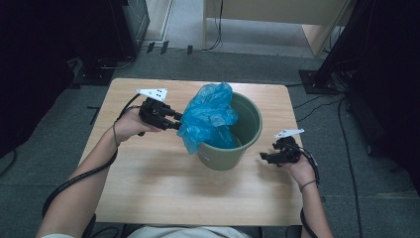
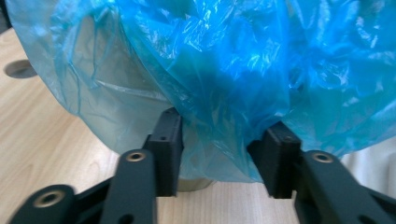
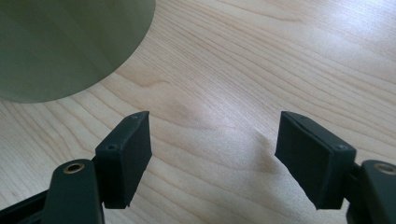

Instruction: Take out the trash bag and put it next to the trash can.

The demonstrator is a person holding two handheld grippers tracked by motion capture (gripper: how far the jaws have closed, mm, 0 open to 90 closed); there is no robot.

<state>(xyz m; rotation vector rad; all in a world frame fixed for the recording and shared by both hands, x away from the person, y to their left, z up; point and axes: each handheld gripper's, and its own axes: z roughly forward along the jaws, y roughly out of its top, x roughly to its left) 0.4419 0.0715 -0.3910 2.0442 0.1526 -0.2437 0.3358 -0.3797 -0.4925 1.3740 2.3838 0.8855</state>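
Note:
A dark green bin (image 1: 250,134) stands at the middle of the wooden table (image 1: 163,183). A crumpled blue plastic bag (image 1: 208,116) sits half inside it and spills over its left rim. My left gripper (image 1: 179,120) is at the bag's left side. In the left gripper view its jaws stand partly apart (image 2: 217,135), with a loose fold of the bag (image 2: 233,70) hanging between them, not pinched. My right gripper (image 1: 262,157) is low beside the bin's right side, open and empty (image 3: 212,140). The bin wall (image 3: 60,42) is just ahead of it.
The table's near half is bare wood (image 3: 233,70). A round cable hole (image 2: 18,68) sits in the tabletop beyond the bag. Around the table, on the grey floor, are cables (image 1: 317,106) and dark equipment stands (image 1: 341,54).

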